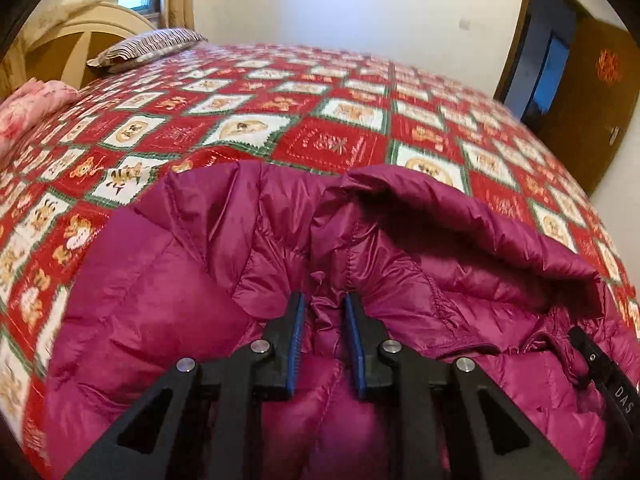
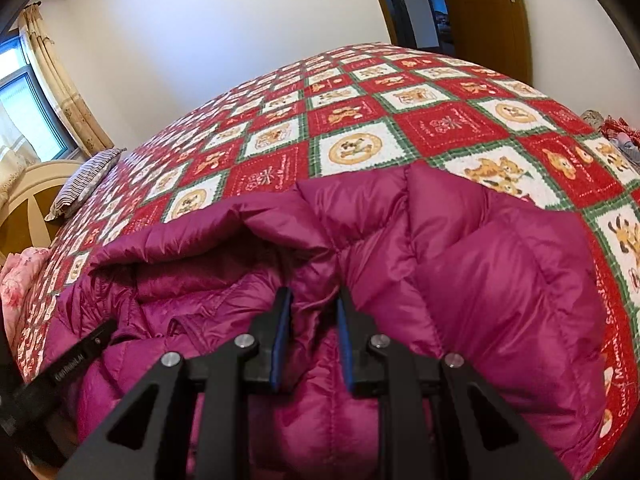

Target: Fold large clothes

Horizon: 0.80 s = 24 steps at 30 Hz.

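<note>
Magenta puffer jacket [image 1: 132,280] pinched by left gripper [image 1: 325,300] and right gripper [image 2: 311,300], patchwork bedspread [image 2: 360,120], white wall [image 2: 220,20], wooden door [image 2: 484,8]

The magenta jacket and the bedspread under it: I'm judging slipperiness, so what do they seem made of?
Jacket: likely thin nylon or polyester shell, glossy and crinkled, quilted into puffy padded channels. Bedspread: probably matte printed cotton; its checks show no sheen.
</note>
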Available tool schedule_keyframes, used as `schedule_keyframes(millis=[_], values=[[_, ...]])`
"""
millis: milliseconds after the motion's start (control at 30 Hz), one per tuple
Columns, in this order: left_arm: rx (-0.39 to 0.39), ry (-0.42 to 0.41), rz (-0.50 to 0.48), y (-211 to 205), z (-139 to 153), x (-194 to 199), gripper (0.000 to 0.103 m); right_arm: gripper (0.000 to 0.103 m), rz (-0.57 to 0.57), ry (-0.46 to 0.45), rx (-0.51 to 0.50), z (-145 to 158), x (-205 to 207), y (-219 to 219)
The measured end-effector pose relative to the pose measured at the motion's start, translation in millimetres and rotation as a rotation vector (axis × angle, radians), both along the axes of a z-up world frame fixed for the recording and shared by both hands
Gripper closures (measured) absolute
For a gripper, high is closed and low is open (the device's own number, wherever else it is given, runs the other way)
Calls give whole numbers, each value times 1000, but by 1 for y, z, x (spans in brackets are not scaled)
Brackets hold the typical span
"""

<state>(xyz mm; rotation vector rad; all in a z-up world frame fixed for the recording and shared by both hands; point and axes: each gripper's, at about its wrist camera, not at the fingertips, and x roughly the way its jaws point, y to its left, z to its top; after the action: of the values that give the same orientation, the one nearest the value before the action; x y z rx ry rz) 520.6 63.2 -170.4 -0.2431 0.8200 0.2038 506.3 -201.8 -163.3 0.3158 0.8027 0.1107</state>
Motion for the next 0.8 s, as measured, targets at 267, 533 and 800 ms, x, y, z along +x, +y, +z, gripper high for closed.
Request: schedule_keyframes(millis=[267,533,800], values=[[-120,-53,10,16,-2,-5,80,76,-70,0,25,24,-16,-18],[-114,-61,9,16,-3,-7,80,72,-95,-17,-40,78,28,3],[-163,-70,-12,20,-3,-8,80,76,-22,92,-155,9,38,38]])
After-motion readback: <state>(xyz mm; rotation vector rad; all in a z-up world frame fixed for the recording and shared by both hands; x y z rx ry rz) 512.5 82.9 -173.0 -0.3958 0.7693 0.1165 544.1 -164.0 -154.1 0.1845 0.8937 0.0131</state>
